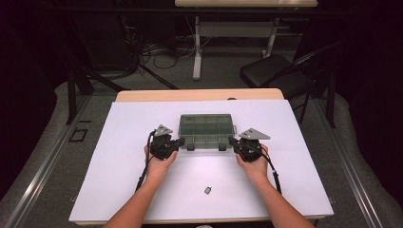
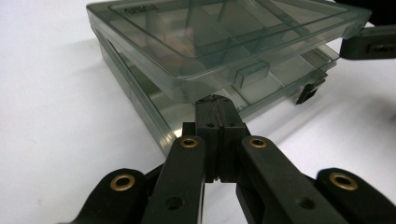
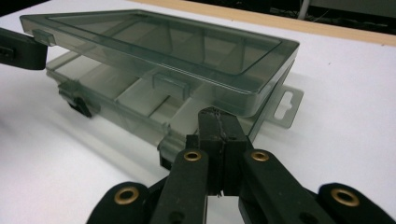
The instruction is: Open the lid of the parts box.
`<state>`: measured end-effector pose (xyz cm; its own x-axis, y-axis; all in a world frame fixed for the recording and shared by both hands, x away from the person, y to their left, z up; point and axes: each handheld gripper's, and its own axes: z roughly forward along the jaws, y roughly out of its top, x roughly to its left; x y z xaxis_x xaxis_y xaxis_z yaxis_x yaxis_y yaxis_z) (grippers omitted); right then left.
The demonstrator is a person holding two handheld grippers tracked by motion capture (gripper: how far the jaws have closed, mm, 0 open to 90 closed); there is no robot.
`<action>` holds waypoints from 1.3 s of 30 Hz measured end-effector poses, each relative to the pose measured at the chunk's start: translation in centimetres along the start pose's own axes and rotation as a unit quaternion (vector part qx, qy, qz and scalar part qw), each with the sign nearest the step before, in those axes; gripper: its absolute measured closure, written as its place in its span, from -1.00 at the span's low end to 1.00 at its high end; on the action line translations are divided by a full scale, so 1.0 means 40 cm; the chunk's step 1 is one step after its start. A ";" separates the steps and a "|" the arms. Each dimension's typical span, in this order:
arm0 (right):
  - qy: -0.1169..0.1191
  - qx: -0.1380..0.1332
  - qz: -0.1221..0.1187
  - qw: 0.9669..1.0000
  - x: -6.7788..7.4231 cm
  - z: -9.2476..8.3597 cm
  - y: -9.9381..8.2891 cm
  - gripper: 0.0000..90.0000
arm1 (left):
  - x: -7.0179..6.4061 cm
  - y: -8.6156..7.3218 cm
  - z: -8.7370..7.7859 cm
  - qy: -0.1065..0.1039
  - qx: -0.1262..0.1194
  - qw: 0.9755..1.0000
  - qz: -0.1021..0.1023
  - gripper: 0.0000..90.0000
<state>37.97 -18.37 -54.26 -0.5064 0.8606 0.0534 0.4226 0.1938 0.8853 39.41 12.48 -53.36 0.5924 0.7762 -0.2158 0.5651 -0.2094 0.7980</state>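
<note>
Compartment box (image 1: 206, 131), smoky translucent plastic, sits near the middle of the white table cover (image 1: 119, 175), long side facing the person. Lid (image 2: 224, 32) is partly raised at the front edge, gap visible between lid and base (image 3: 140, 100) in both gripper views; dividers show through. Left gripper (image 1: 179, 142) is at the front-left corner of the box, jaws clenched flat against each other, nothing between them. In the left gripper view its closed tip (image 2: 215, 105) sits right under the lid's front corner, touching or just short of it, can't tell which. Right gripper (image 1: 233, 141) mirrors it at the front-right corner, jaws likewise pressed together with nothing between, tip (image 3: 217, 116) under the lid's edge just beside the hang tab (image 3: 286, 106). Each view also catches the other gripper's tip at the lid's far front corner. Two latches (image 1: 190, 147) on the front wall hang down, unhooked. Small dark object (image 1: 208, 190) lies on the cover well apart from the box, nearer the person, between the forearms; too small to identify.
</note>
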 end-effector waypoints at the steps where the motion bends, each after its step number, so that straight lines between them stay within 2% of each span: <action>1: -0.001 0.001 0.001 1.000 0.000 -0.001 0.004 1.00 | 0.000 0.005 0.000 0.002 0.005 1.000 0.004 1.00; 5: -0.005 0.000 -0.001 1.000 -0.003 0.004 0.019 1.00 | 0.007 0.016 0.003 0.007 0.009 1.000 -0.005 1.00; 7: -0.005 0.008 -0.001 1.000 -0.004 0.010 0.023 1.00 | 0.013 0.024 0.001 0.003 0.006 1.000 -0.012 1.00; 13: -0.003 0.012 -0.002 1.000 -0.006 0.020 0.049 1.00 | 0.019 0.054 -0.005 0.011 0.007 1.000 -0.004 1.00; 20: -0.007 0.017 0.001 1.000 -0.021 0.030 0.099 1.00 | 0.028 0.106 -0.010 0.019 0.007 1.000 0.007 1.00; 25: -0.011 0.019 0.004 1.000 -0.033 0.040 0.132 1.00 | 0.039 0.131 -0.008 0.018 0.006 1.000 -0.005 1.00; 29: -0.014 0.017 0.007 1.000 -0.041 0.044 0.161 1.00 | 0.043 0.154 -0.007 0.022 0.008 1.000 0.000 1.00; 37: -0.018 0.005 0.020 1.000 -0.049 0.053 0.199 1.00 | 0.050 0.190 -0.002 0.034 -0.002 0.999 -0.005 1.00; 39: -0.024 0.003 0.013 1.000 -0.048 0.057 0.208 1.00 | 0.052 0.201 -0.002 0.035 -0.001 0.999 -0.002 1.00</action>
<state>44.16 -17.32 -48.06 -0.4592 0.8867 0.0539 0.4397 0.1741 0.8811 45.13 12.48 -47.35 0.5482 0.8168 -0.1797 0.5663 -0.2044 0.7985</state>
